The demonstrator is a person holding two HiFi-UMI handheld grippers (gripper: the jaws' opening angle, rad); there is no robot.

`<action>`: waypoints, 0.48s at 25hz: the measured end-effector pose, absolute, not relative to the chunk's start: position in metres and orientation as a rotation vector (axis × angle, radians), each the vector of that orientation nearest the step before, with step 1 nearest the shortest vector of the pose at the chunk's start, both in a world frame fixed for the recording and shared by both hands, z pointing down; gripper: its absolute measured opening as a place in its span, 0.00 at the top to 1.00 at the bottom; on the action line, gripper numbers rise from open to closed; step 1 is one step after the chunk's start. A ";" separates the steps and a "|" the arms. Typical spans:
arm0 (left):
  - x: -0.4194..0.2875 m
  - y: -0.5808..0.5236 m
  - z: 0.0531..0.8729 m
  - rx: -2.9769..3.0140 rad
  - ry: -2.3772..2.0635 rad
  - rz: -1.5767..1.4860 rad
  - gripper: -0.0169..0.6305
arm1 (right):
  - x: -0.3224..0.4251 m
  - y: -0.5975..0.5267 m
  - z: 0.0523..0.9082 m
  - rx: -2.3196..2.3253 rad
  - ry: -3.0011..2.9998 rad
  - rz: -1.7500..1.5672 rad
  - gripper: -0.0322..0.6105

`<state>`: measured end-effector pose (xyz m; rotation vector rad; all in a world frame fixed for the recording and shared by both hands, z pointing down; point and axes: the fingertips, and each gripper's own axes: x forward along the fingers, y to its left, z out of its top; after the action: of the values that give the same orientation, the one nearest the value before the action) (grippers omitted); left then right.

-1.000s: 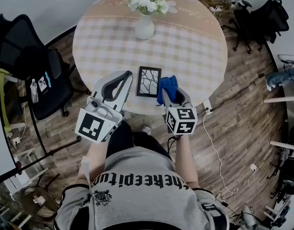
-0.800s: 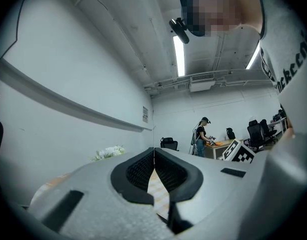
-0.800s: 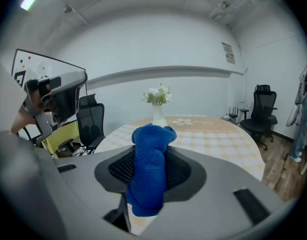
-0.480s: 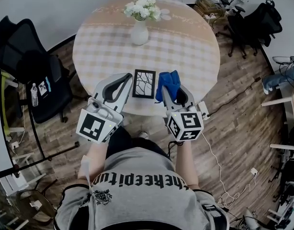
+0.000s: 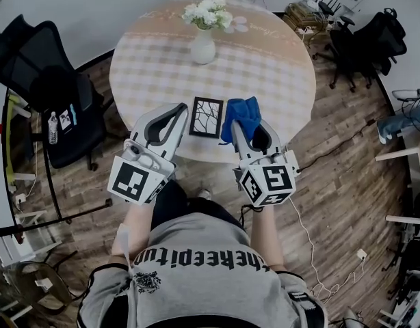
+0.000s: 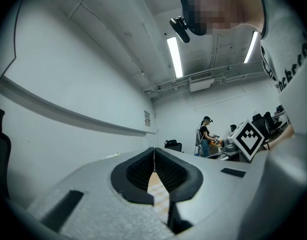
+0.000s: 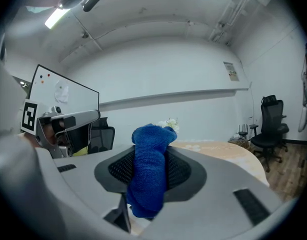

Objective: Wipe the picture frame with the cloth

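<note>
The small black-edged picture frame [image 5: 206, 117] lies flat near the front edge of the round checked tabletop [image 5: 265, 67], between the two grippers. The right gripper [image 7: 150, 170] has its jaws clamped on a bunched blue cloth [image 5: 241, 113], just beside the frame. The left gripper [image 6: 154, 159] has its jaws closed together, empty.
</note>
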<state>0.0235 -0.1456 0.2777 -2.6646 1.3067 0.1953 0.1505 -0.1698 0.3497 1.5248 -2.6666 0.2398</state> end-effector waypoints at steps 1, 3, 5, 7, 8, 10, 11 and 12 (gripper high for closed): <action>0.022 -0.144 0.277 -2.656 1.317 0.198 0.95 | 0.150 -0.169 0.348 1.521 -2.676 0.234 0.72; 0.019 -0.141 0.274 -2.638 1.333 0.202 0.95 | 0.149 -0.166 0.345 1.511 -2.697 0.218 0.72; 0.017 -0.138 0.272 -2.625 1.343 0.204 0.95 | 0.149 -0.163 0.341 1.508 -2.713 0.201 0.72; 0.016 -0.136 0.271 -2.619 1.345 0.204 0.95 | 0.149 -0.160 0.338 1.511 -2.723 0.188 0.72; 0.016 -0.135 0.270 -2.618 1.343 0.203 0.95 | 0.149 -0.158 0.336 1.514 -2.728 0.183 0.72; 0.015 -0.135 0.269 -2.620 1.336 0.205 0.95 | 0.149 -0.156 0.333 1.522 -2.734 0.176 0.72; 0.015 -0.135 0.267 -2.621 1.330 0.206 0.95 | 0.148 -0.156 0.332 1.527 -2.736 0.175 0.72; 0.014 -0.135 0.266 -2.623 1.325 0.207 0.95 | 0.147 -0.155 0.331 1.532 -2.738 0.174 0.72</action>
<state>0.0138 -0.1347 0.2661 -2.6229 1.3249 0.2072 0.1470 -0.1546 0.3307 1.5324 -2.7382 0.1736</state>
